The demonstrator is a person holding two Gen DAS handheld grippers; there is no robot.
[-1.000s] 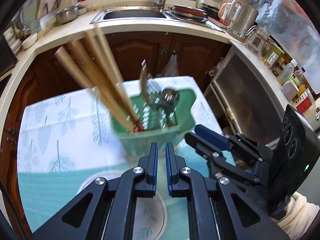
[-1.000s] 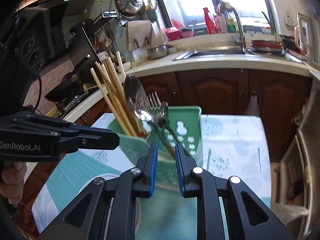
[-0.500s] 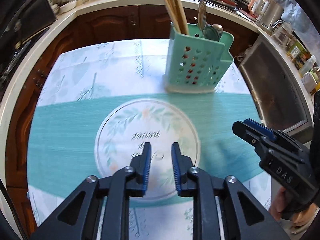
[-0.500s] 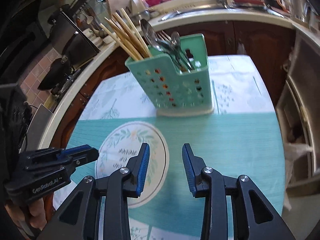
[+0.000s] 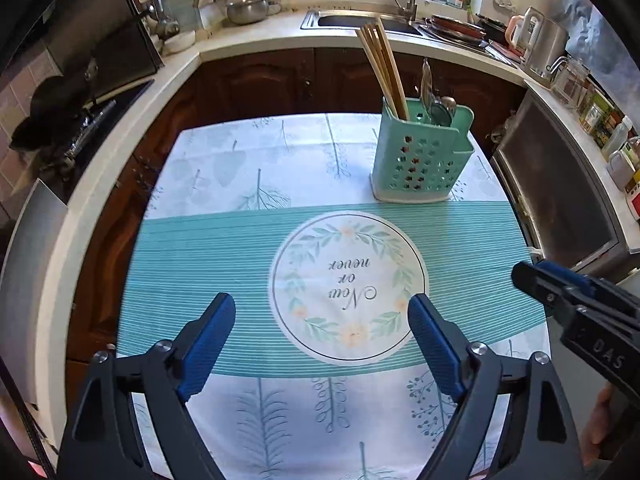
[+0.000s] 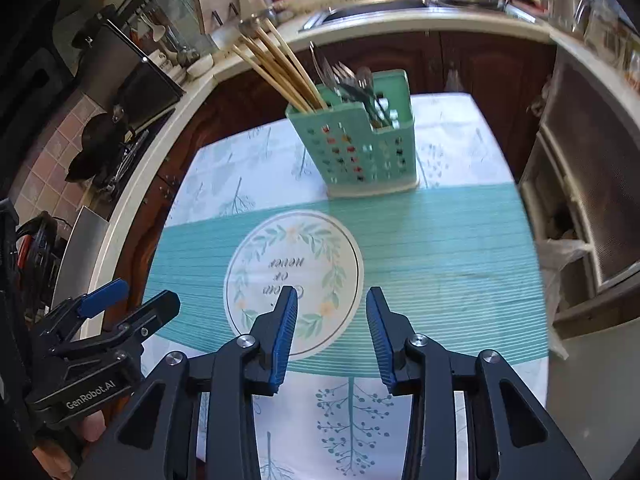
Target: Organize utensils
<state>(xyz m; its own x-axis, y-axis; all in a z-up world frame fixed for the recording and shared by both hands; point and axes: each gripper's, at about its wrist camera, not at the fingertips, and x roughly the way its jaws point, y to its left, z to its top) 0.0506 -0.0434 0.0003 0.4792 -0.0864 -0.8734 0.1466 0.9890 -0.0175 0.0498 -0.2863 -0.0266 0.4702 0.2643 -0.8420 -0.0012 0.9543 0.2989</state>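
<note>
A mint green perforated utensil holder [image 5: 418,160] stands upright at the far right of the table; it also shows in the right wrist view [image 6: 360,148]. Wooden chopsticks [image 5: 382,68] fill its left compartment and metal spoons and forks [image 5: 438,104] its right one; chopsticks [image 6: 280,72] and cutlery [image 6: 352,84] show in the right view too. My left gripper [image 5: 322,344] is wide open and empty over the near part of the table. My right gripper [image 6: 332,332] is open and empty, also well short of the holder.
The table carries a teal and white cloth [image 5: 224,248] with a round printed emblem [image 5: 348,284]. Dark wooden cabinets [image 5: 280,80] and a counter with a sink [image 5: 360,22] lie behind. A stove [image 5: 72,128] is at the left, an appliance [image 5: 560,196] at the right.
Both grippers have pulled back from right at the holder to the table's near side. Both have opened from nearly shut, the left widest.
</note>
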